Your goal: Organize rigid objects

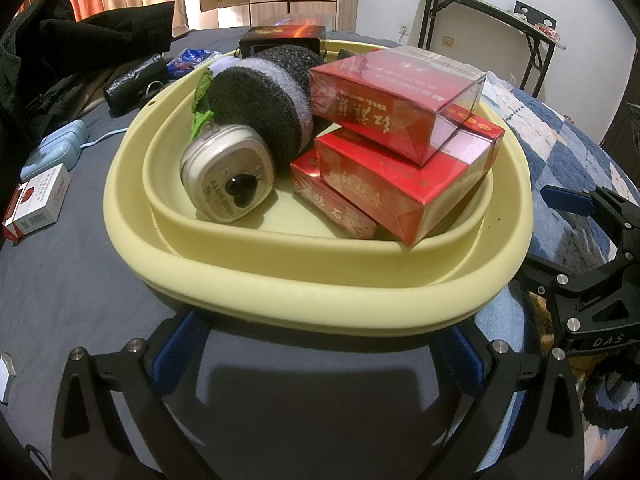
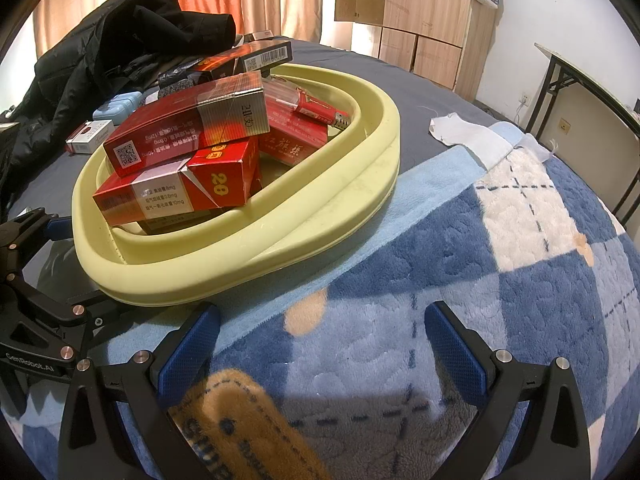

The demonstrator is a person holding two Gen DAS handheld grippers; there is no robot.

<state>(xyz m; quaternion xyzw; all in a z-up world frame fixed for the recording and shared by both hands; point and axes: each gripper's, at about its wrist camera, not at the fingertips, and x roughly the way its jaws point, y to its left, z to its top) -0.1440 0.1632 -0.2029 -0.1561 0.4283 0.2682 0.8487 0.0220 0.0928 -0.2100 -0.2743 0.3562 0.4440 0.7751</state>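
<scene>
Your yellow basin [image 1: 316,300] sits on the bed's grey sheet [image 1: 72,280] and holds three stacked red cigarette boxes [image 1: 404,188], one silver tin [image 1: 228,176], one black-and-white foam roll [image 1: 264,100] and, seen from the right wrist, one red lighter [image 2: 320,110]. One white cigarette pack [image 1: 36,204] lies outside the basin at 9 o'clock, beside one pale blue case [image 1: 56,152]. Your left gripper [image 1: 316,356] has its fingers spread empty just short of the rim at 6 o'clock, and your right gripper [image 2: 320,344] has its fingers spread empty over the blue checked blanket [image 2: 480,260].

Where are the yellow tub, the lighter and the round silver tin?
yellow tub [image 1: 280,276]: left wrist view, front rim.
lighter [image 2: 320,109]: right wrist view, red body.
round silver tin [image 1: 224,176]: left wrist view, lid face.
</scene>
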